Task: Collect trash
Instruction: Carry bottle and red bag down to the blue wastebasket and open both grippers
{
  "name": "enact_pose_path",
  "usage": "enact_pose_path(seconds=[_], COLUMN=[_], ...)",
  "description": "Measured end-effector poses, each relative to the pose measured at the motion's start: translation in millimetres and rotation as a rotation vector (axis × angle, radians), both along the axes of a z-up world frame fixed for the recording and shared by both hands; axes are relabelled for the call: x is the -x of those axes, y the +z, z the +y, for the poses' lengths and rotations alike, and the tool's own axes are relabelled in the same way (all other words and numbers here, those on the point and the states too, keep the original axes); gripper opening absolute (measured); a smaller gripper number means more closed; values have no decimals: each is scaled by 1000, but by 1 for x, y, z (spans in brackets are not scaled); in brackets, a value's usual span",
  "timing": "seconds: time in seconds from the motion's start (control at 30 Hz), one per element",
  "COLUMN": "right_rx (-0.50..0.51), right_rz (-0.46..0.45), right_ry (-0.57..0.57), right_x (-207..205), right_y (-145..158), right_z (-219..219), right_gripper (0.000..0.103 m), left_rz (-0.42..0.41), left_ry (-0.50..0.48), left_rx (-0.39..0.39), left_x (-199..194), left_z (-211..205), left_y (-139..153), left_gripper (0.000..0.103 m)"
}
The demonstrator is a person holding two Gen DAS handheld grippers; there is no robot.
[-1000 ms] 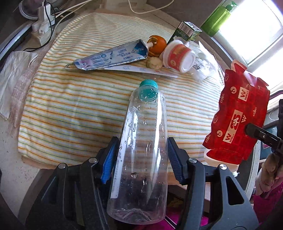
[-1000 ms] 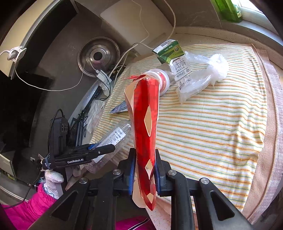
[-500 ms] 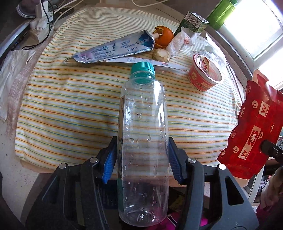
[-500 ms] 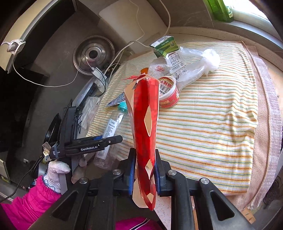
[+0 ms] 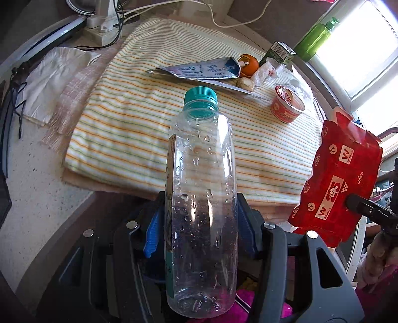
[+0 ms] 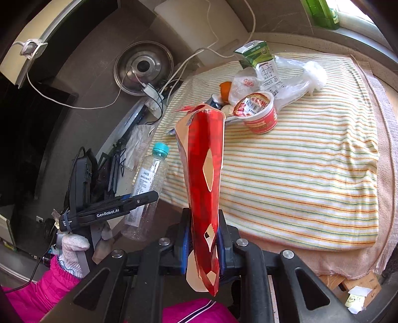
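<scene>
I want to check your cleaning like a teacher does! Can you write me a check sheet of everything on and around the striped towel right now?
Surface: striped towel spread over a speckled counter.
Job's things: clear bottle with teal cap; flattened red carton; both held off the towel.
Clutter: red yogurt cup, green drink carton, crumpled plastic bag, flattened tube, orange peel, all at the towel's far end.
Tongs: left tongs shut on the bottle; right tongs shut on the red carton.
Cables: white cord and power strip beyond the towel.
Surroundings: bright window, green bottle on its sill, metal lid.
</scene>
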State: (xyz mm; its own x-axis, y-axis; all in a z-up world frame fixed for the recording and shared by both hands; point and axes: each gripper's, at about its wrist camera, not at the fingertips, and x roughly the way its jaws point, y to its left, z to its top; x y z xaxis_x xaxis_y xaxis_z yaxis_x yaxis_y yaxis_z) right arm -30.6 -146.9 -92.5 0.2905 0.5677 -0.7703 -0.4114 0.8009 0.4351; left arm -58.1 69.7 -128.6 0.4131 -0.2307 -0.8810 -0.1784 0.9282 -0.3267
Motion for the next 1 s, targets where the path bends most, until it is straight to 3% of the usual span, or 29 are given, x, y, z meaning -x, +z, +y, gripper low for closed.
enact_pose_path(seconds=[0.4, 0.73, 1.0], right_rx=[53, 141, 222], right_rz=[76, 135, 171], right_ry=[79, 134, 144], right_x=[44, 77, 87], right_y=[-49, -103, -148], right_z=[52, 84, 92], right_gripper=[17, 17, 17], left_rz=[37, 146, 255], left_ry=[20, 27, 30], left_rx=[1, 50, 66], left_x=[77, 125, 133], left_z=[23, 24, 18], left_y=[-16, -71, -124], left_gripper=[54, 54, 54])
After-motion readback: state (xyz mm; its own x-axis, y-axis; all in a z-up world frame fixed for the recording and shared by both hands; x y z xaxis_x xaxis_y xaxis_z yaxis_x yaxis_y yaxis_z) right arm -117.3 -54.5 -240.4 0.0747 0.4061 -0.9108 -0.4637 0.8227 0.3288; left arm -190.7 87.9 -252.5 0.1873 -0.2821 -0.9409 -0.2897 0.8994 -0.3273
